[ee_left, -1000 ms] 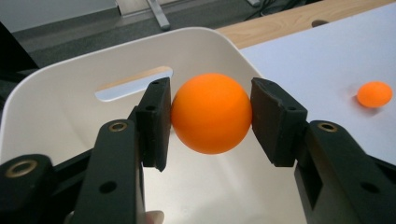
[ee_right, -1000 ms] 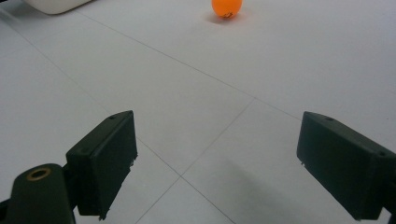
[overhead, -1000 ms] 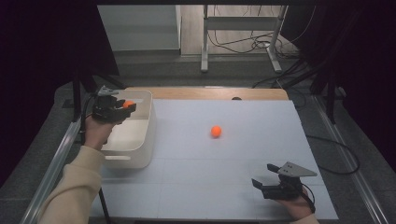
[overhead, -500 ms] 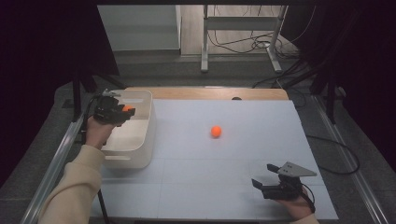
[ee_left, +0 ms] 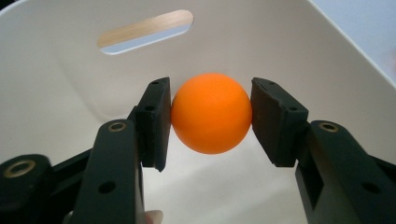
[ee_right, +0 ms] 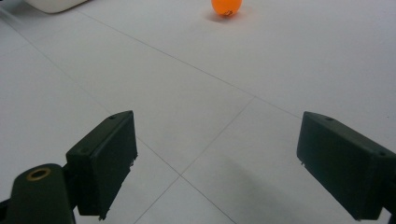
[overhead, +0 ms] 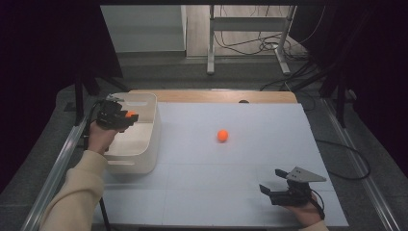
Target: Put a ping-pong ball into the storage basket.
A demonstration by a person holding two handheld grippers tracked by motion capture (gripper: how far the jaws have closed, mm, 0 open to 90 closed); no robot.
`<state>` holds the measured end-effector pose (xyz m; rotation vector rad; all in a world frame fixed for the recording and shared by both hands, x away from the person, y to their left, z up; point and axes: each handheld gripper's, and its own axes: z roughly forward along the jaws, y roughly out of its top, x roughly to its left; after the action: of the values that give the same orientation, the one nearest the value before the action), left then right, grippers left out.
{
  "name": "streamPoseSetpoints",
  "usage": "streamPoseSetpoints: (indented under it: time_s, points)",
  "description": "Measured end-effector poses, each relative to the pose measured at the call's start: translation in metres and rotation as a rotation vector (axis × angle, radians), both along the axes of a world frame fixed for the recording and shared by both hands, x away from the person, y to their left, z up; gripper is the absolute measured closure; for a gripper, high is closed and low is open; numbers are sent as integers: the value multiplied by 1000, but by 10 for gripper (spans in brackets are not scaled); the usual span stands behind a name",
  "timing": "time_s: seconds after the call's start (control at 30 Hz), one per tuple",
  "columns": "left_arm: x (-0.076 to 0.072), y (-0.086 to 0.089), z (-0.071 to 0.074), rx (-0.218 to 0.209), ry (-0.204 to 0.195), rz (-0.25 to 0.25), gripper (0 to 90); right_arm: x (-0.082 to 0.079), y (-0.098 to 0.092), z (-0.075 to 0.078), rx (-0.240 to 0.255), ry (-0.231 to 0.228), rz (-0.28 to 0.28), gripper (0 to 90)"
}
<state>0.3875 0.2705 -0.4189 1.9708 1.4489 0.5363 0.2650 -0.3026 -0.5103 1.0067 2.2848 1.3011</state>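
The held ball (ee_left: 211,113) is small, orange, smooth and round. It is judged light, hollow and rigid, like a table-tennis ball. The surface looks slick, so it would likely squirt out of an off-centre grip. The sound hold is across its widest part, pads on opposite sides; hard squeezing risks denting the shell.

Landmark: the white bin (overhead: 144,144), standing at the left edge of the table (overhead: 240,192).

Left gripper (overhead: 126,117): clamped on the held ball. In the left gripper view both black pads (ee_left: 156,121) press the ball at its equator, one on each side, with the ball centred between the jaws. The gripper hangs over the bin's open top, above its interior. The bin's inner wall and handle slot (ee_left: 144,31) lie beyond the ball. The ball is clear of the bin floor and walls.

Second ball (overhead: 222,135): same orange, resting free on the table to the right of the bin, well apart from it.

Right gripper (overhead: 275,186): jaws wide apart, nothing between them. It sits low over the table, far to the right of the bin and nearer the person. In the right gripper view the second ball (ee_right: 226,6) lies ahead of it, well apart.

Judgement: release over the bin is the pending step.
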Motion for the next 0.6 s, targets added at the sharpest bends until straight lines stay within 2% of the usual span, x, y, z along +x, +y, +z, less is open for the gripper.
streamPoseSetpoints:
  time_s: [0.3, 0.43, 0.5, 0.6]
  points:
    - [0, 0, 1, 2, -9, 4, 489, 0, 0, 0, 1, 0, 0, 126]
    - [0, -1, 2, -8, -29, 19, 290, 0, 0, 0, 0, 0, 0, 126]
    - [-1, -1, 3, -17, -36, 20, 226, 0, 0, 0, 1, 0, 0, 126]
    - [-2, -1, 5, -30, -45, 18, 187, 0, 0, 0, 1, 0, 0, 126]
